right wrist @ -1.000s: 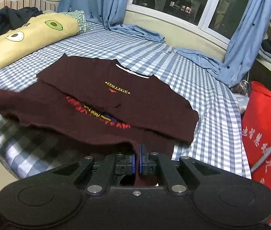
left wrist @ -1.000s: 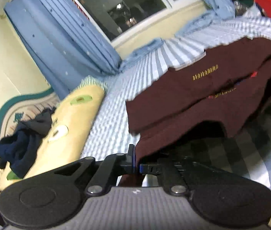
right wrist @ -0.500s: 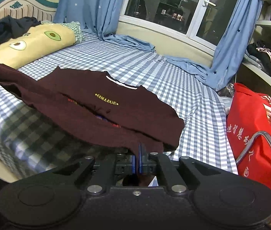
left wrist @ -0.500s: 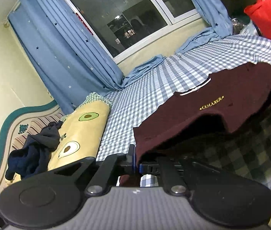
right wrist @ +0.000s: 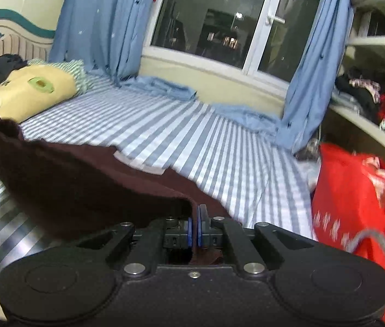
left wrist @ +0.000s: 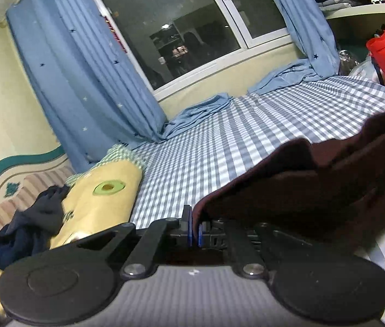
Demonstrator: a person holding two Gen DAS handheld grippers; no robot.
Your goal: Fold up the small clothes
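A dark maroon T-shirt (left wrist: 315, 179) is stretched between my two grippers above the blue-and-white checked bed (left wrist: 246, 136). My left gripper (left wrist: 195, 231) is shut on one edge of the shirt, which runs off to the right. My right gripper (right wrist: 195, 231) is shut on the other edge of the shirt (right wrist: 69, 177), which runs to the left; its white neck band (right wrist: 138, 163) shows. The printed front is hidden.
A yellow avocado-print bolster (left wrist: 102, 201) and a dark garment (left wrist: 29, 226) lie at the headboard on the left. A red bag (right wrist: 355, 204) stands right of the bed (right wrist: 219, 147), below a cluttered shelf (right wrist: 369, 114). Blue curtains (left wrist: 83, 68) frame the window behind.
Both grippers have lifted and moved forward with the shirt edge, folding it over. The shirt's print has gone from view and the views tilted up toward the window.
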